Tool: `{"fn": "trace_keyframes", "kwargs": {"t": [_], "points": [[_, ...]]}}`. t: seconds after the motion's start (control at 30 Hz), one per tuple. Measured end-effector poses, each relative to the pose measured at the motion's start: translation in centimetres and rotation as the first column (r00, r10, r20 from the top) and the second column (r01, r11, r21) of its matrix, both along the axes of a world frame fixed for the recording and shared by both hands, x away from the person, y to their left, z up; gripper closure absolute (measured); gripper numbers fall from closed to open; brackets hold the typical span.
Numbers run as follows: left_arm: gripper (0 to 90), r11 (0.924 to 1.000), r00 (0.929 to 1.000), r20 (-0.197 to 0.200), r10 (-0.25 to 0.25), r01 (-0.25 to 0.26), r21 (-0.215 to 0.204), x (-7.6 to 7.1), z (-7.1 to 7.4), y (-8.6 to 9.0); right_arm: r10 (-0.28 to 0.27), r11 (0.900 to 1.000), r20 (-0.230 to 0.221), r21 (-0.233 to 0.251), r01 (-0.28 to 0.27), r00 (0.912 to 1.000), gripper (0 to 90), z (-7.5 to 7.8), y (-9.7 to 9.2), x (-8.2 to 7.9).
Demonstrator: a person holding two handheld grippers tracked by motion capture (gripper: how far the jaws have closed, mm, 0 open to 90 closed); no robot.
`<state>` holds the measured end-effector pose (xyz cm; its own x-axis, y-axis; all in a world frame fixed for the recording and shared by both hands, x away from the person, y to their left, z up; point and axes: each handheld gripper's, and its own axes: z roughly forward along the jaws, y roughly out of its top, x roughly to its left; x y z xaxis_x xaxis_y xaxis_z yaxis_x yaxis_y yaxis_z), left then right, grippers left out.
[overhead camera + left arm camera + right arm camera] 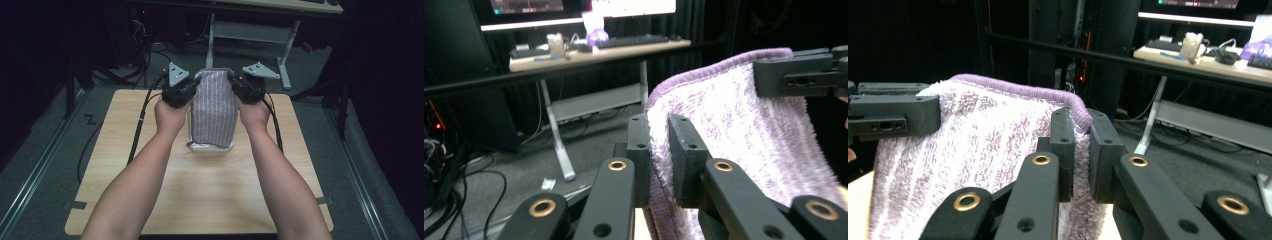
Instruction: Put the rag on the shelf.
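Nearest the camera in the high view, two bare forearms run up from the bottom edge over the wooden table (210,195). The left hand (170,116) carries the left gripper (192,90); the right hand (255,114) carries the right gripper (235,86), each trailing a black cable toward the table's near side.

Between them hangs a purple-and-white striped towel (214,107), held up by its two far corners — its lower edge rests on a clear tray (210,148) at the table's middle.

Left gripper view: the jaws stand narrow, pads pressed on the towel (729,130) at its hemmed edge, fabric pinched between them. The other gripper (799,75) clamps the opposite corner.

Right gripper view: the same condition — jaws narrow, closed on the towel (978,145) at its upper corner hem, with the left gripper (893,115) gripping the far corner.

Beyond the table lie grey floor and a desk frame (250,35); a keyboard (636,40) sits on the desk.
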<state>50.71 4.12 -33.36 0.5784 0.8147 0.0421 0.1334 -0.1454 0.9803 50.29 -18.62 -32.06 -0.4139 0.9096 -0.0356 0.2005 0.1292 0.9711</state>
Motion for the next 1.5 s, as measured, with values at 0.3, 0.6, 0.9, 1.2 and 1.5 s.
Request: {"fn": "trace_keyframes", "kwargs": {"t": [0.3,0.6,0.9,1.2,1.5], "points": [[79.3,0.9995,0.9921,-0.125,0.007,-0.003,0.032,3.0,-2.5,-0.4,-0.003,0.9997,-0.103,-0.025,0.0,0.9947,82.4,-2.3,-0.5,2.7],[75.2,0.999,0.9794,-0.199,0.035,-0.029,0.033,3.6,-3.5,-0.7,-0.017,0.9988,-0.151,-0.047,0.01,0.9884,77.6,-3.5,-0.3,3.4],[57.1,0.9988,0.9776,-0.205,0.047,-0.049,-0.003,3.3,-2.8,-0.2,-0.038,0.9988,-0.142,-0.035,0.033,0.9891,62.6,-3.0,-0.7,3.1],[52.6,0.9988,0.9847,-0.169,0.043,-0.047,-0.016,1.0,-2.0,0.0,-0.035,0.9964,-0.121,-0.081,0.025,0.9921,61.0,-2.1,-0.5,1.1],[52.0,0.9989,0.9885,-0.145,0.041,-0.044,-0.014,-1.3,-1.6,0.2,-0.042,0.9964,-0.11,-0.078,0.034,0.9931,61.1,-1.8,-1.8,-1.6]]}}
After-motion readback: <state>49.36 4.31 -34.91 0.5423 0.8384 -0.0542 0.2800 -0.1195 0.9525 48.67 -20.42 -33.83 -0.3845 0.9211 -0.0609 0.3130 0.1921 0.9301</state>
